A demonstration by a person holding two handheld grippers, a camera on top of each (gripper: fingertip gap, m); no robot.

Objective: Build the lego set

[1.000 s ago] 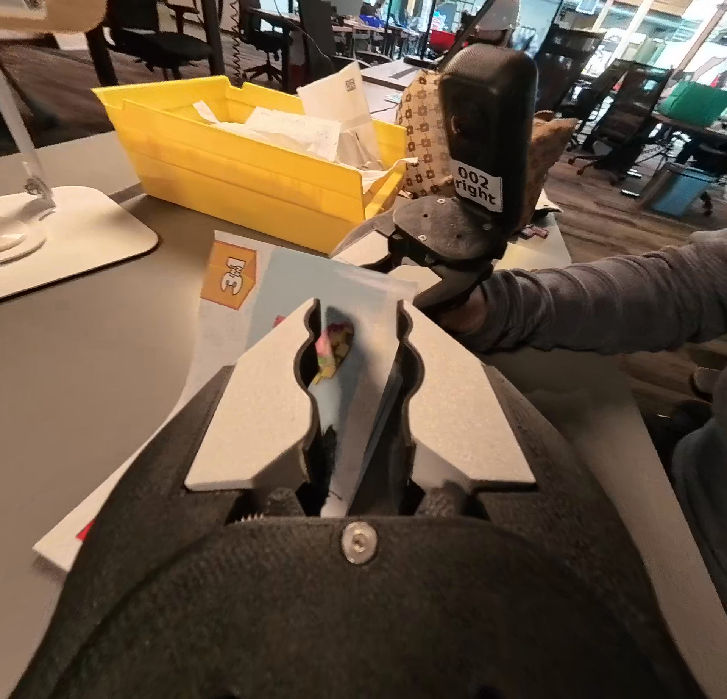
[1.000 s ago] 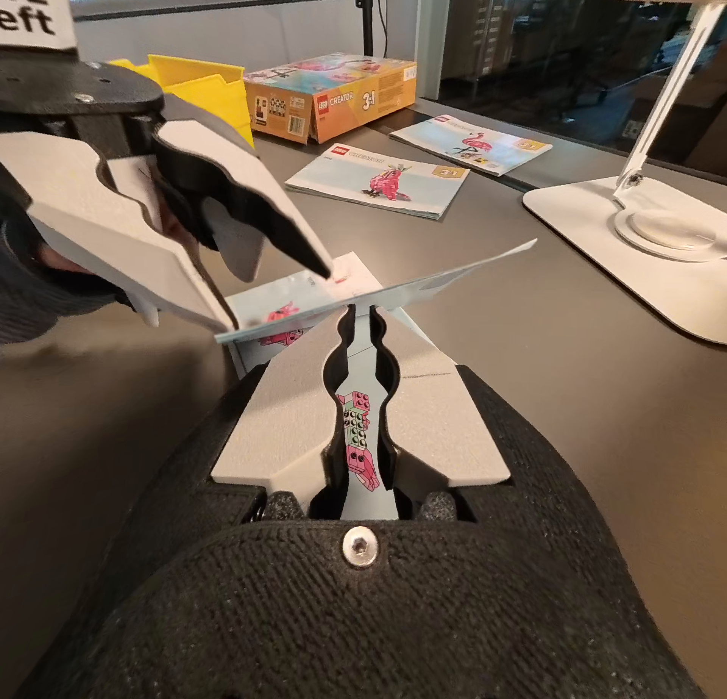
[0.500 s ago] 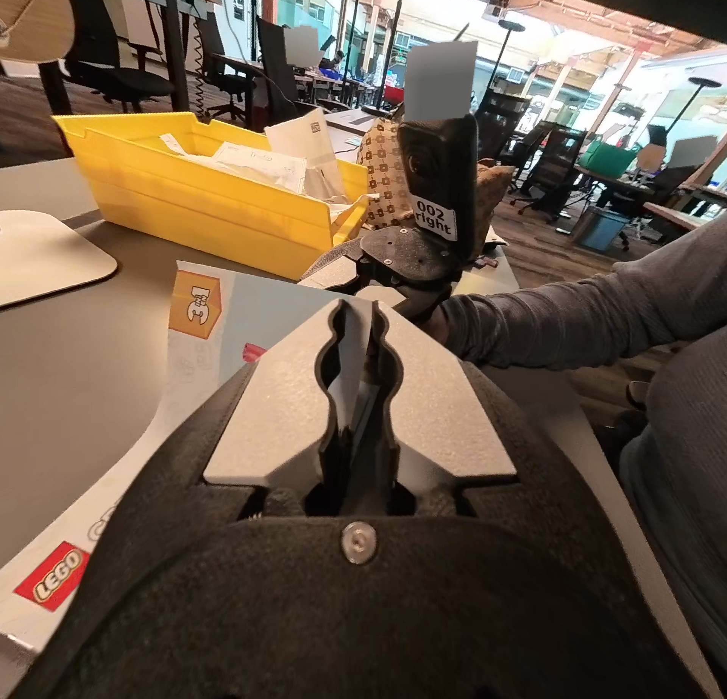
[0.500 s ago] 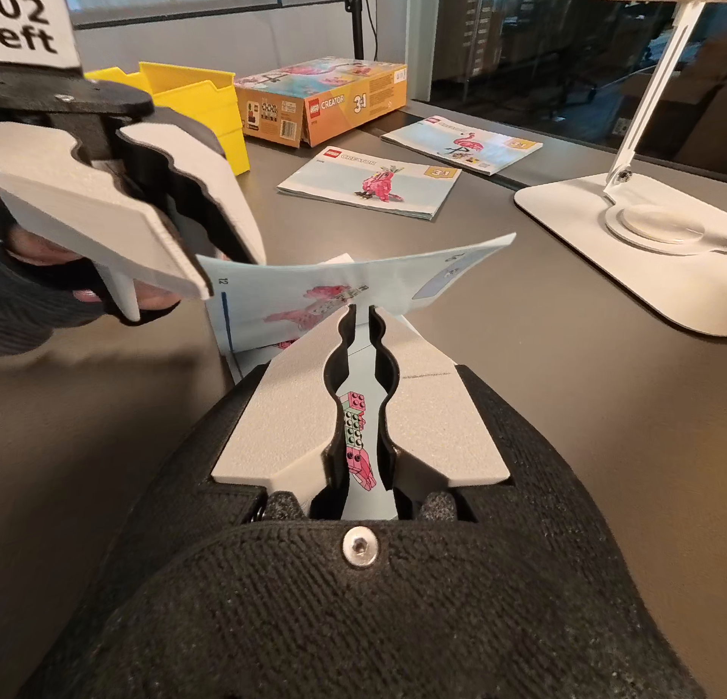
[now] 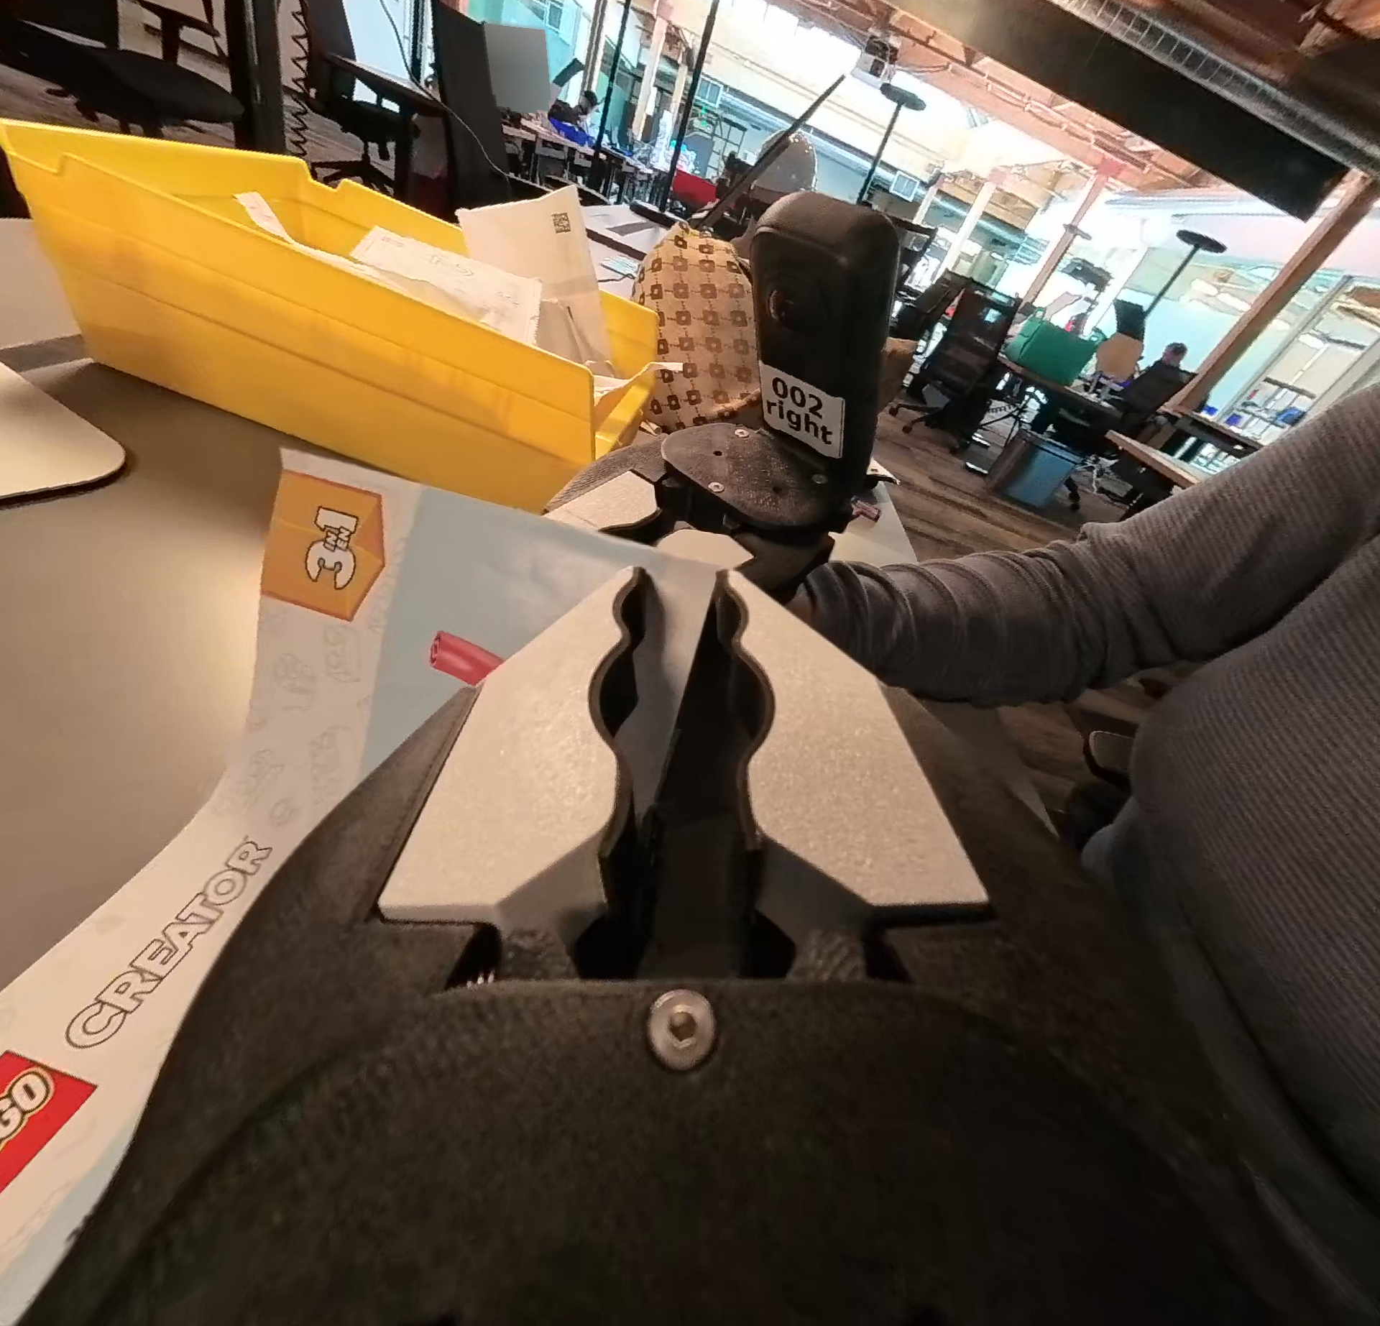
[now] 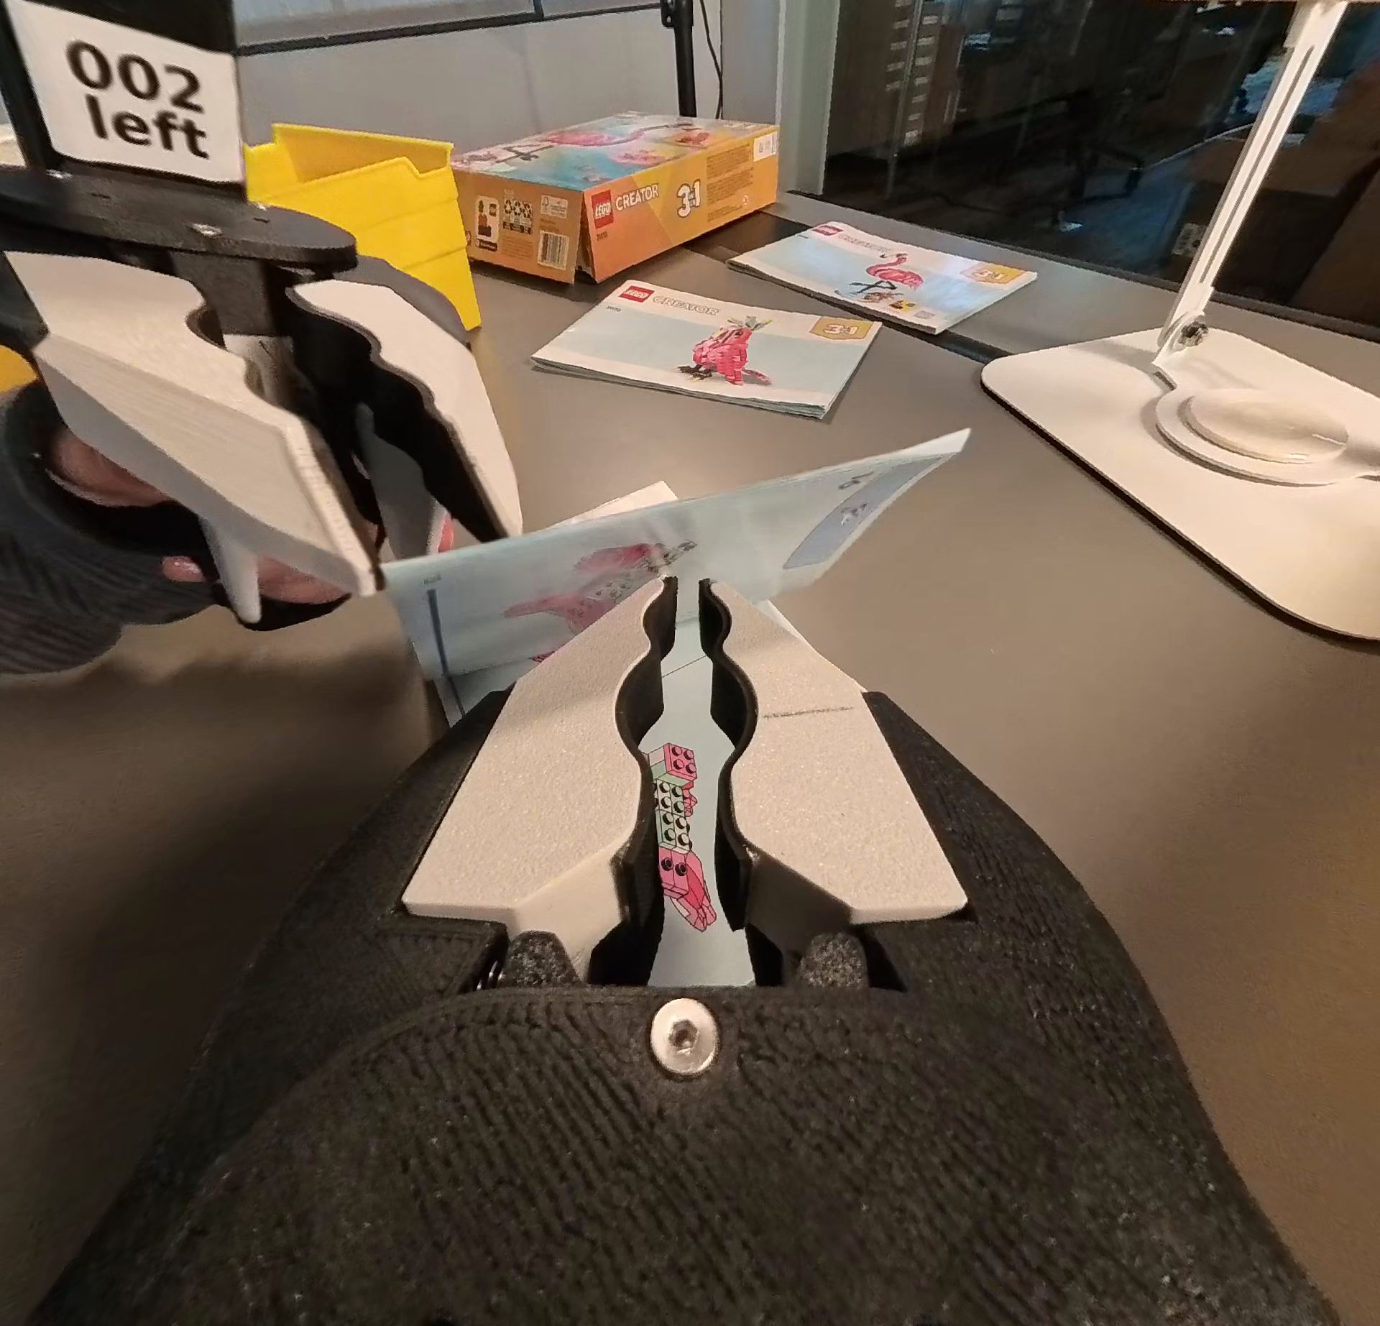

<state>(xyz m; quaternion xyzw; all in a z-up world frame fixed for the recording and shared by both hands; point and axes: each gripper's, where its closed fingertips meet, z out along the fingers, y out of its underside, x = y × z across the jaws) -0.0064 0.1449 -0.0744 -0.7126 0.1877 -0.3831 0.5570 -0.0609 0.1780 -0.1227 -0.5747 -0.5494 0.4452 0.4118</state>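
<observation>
An open light-blue instruction booklet (image 5: 314,693) lies on the grey table (image 6: 971,767). One page (image 6: 672,536) is lifted and bowed, with a pink figure printed on it. My left gripper (image 5: 679,579) has this page (image 5: 664,663) slanting between its fingers, with gaps on both sides, so it is open. In the right wrist view the left gripper (image 6: 440,551) straddles the page's left edge. My right gripper (image 6: 687,587) is shut to a narrow slit and lies flat on the booklet (image 6: 676,805), which shows through the slit. It also shows in the left wrist view (image 5: 657,525), just beyond the page.
A yellow bin (image 5: 299,334) with papers stands behind the booklet. An orange box (image 6: 620,200), two closed booklets (image 6: 709,349) (image 6: 881,275) and a white lamp base (image 6: 1195,469) lie farther off. A person's sleeve (image 5: 1045,618) reaches in from the right. My right fingertips sit around 8 centimeters from my left ones.
My left fingers closed in around the page, then spread slightly again. The left gripper rose and the page swung up more steeply. The right gripper stayed shut on the booklet.
</observation>
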